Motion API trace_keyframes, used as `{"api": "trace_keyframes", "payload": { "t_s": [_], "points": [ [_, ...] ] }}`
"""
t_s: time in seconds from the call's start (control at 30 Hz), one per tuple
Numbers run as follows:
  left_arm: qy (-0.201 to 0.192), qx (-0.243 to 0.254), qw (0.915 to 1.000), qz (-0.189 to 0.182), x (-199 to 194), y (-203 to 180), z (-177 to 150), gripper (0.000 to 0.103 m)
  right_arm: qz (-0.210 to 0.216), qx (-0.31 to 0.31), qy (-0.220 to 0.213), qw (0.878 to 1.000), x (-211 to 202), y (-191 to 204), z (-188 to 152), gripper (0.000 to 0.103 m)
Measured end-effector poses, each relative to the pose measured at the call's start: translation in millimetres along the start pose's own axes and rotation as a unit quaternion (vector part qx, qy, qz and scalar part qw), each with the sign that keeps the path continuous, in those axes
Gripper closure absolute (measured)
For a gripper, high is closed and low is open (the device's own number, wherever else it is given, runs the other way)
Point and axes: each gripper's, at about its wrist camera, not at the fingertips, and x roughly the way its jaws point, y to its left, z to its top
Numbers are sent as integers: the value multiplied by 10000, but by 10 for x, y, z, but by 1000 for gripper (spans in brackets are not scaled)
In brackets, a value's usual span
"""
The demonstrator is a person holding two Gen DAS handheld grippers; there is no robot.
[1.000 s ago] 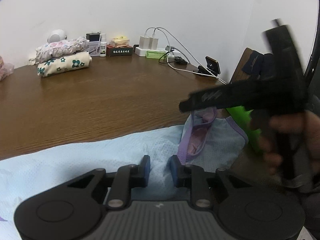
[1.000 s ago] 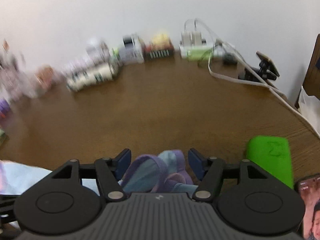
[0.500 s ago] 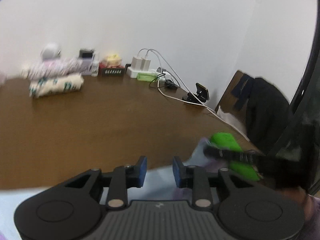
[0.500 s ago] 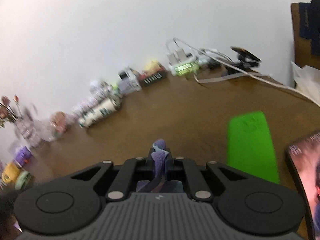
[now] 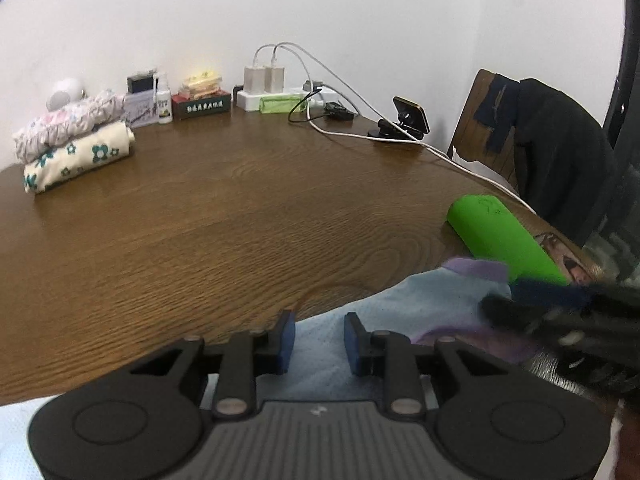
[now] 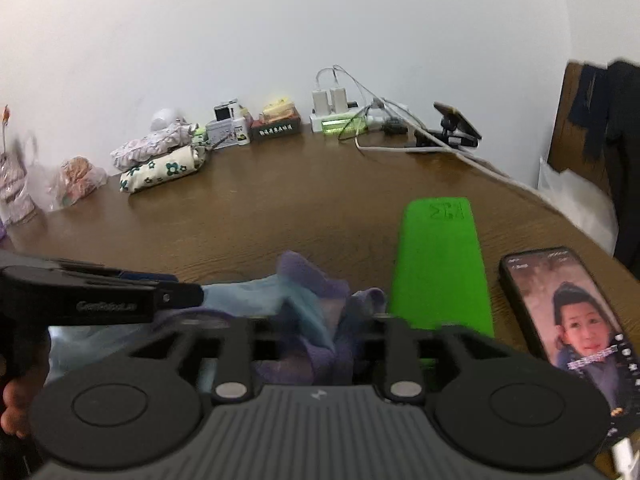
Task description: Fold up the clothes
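A light blue garment with purple trim lies at the near edge of the brown table. My left gripper is open just above the blue cloth, with nothing between its pads. My right gripper is open; bunched blue and purple cloth lies between its spread fingers. In the left wrist view the right gripper is a dark blur over the garment's purple edge. In the right wrist view the left gripper reaches in from the left over the cloth.
A green case and a lit phone lie right of the garment. Two rolled garments sit at the far left. Chargers, cables and small boxes line the wall. A chair with dark clothing stands right.
My right gripper has gone from shut on the purple trim to open, with the cloth now bunched between its fingers. It has dropped low over the garment's right edge. My left gripper stayed open.
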Motion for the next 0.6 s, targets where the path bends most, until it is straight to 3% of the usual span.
{"api": "trace_keyframes", "payload": {
  "t_s": [0.13, 0.17, 0.2, 0.23, 0.3, 0.4, 0.53, 0.6],
  "points": [
    [-87, 209, 9997, 73, -17, -85, -29, 70, -57, -234, -879, 9958, -285, 78, 159, 60],
    [-95, 196, 9998, 30, -24, -78, -34, 67, 50, -269, -966, 9949, -293, 95, 197, 72],
    [-99, 166, 9998, 5, -24, -74, -34, 66, 254, -274, -922, 9950, -249, 104, 226, 85],
    [-103, 152, 9998, 0, -26, -70, -36, 66, 457, -278, -879, 9947, -205, 114, 255, 88],
    [-106, 105, 9999, -26, -33, -57, -39, 66, 640, -103, -525, 9965, 6, 108, 277, 93],
    [-110, 48, 9999, -63, -41, -33, -46, 66, 782, 432, 402, 9952, 389, 21, 254, 95],
    [-160, 103, 9998, -49, -45, -47, -69, 66, 22, 161, 305, 9994, 476, 1, 217, 96],
    [-128, 109, 9999, -15, -53, -51, -64, 66, -107, 281, 216, 9993, 462, -79, 248, 94]
  ]
}}
